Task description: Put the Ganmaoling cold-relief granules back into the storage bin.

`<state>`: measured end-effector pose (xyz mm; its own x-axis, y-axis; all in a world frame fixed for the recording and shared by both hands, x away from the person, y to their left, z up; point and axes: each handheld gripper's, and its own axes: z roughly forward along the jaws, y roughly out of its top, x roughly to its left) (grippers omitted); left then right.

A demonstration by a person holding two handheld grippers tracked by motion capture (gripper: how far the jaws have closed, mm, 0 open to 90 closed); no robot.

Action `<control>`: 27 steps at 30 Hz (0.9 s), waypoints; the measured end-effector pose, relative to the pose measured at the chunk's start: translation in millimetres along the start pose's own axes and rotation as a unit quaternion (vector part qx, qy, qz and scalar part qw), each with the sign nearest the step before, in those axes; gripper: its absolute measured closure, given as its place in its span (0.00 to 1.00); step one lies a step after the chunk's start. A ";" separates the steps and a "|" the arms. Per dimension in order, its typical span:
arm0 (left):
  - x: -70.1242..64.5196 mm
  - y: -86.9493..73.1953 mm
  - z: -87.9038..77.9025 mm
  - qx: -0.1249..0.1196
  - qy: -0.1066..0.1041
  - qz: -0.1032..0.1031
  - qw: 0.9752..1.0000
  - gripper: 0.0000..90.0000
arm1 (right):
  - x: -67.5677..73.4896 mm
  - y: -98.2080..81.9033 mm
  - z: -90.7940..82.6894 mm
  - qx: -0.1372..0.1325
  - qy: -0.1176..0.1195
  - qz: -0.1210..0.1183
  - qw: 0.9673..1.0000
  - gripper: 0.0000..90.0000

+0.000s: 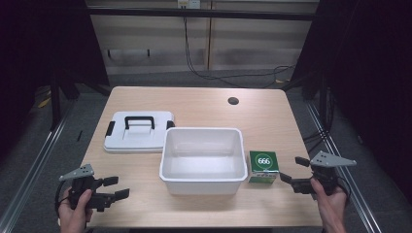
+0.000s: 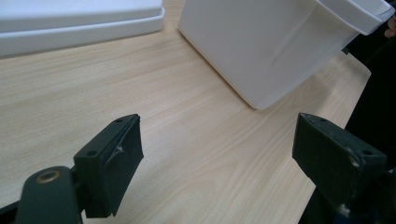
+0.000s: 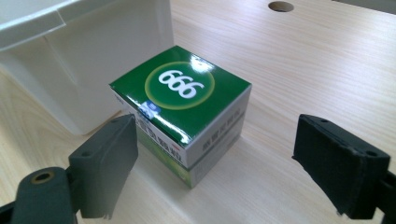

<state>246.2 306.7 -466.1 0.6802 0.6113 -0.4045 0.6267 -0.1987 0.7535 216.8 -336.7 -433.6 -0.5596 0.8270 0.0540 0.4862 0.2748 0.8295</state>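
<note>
Right gripper (image 3: pixel 215 154) open, jaws flanking green box (image 3: pixel 182 109) untouched; left gripper (image 1: pixel 108 189) open, idle. Risk: box touches bin (image 1: pixel 203 182) wall, near jaw may snag, skewing grasp

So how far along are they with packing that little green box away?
Barely begun. Done: the lid is already off, lying flat on the table behind and to the left of the open white bin, which looks empty. In hand: the right tongs are open, aimed at the green box beside the bin, not gripping it. The left tongs hang open over bare wood. Left, probably: grasping the box and placing it inside.
</note>
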 end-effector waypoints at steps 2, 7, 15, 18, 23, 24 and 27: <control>-0.2 -0.4 -0.4 0.001 0.001 0.001 1.000 0.18 | -0.5 4.0 0.3 0.002 0.010 -0.009 1.000 0.14; -0.7 -0.5 0.3 0.003 0.001 -0.001 1.000 0.18 | 0.3 16.1 0.0 0.009 0.023 -0.019 1.000 0.14; -0.4 -0.9 -0.6 0.002 0.003 0.000 1.000 0.18 | 2.3 36.7 7.9 0.040 0.043 -0.060 0.996 0.15; -0.4 -0.9 -0.4 0.002 0.002 0.000 1.000 0.18 | 3.2 40.8 11.5 0.050 0.047 -0.068 0.995 0.15; -0.8 -0.8 -0.9 0.000 0.000 0.000 1.000 0.18 | 4.9 48.2 21.6 0.069 0.053 -0.085 0.993 0.15; -0.8 -0.8 -0.9 0.000 0.000 0.000 1.000 0.18 | 4.7 49.6 22.5 0.070 0.059 -0.088 0.992 0.16; -1.0 -0.7 -1.0 0.000 0.000 0.000 1.000 0.18 | 3.1 53.1 23.6 0.081 0.070 -0.088 0.990 0.16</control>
<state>244.7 307.0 -465.7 0.6803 0.6115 -0.4040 0.6265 -0.1992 0.7535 256.7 -307.9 -402.5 -0.7274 0.6862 0.0023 0.4674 0.4931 0.7337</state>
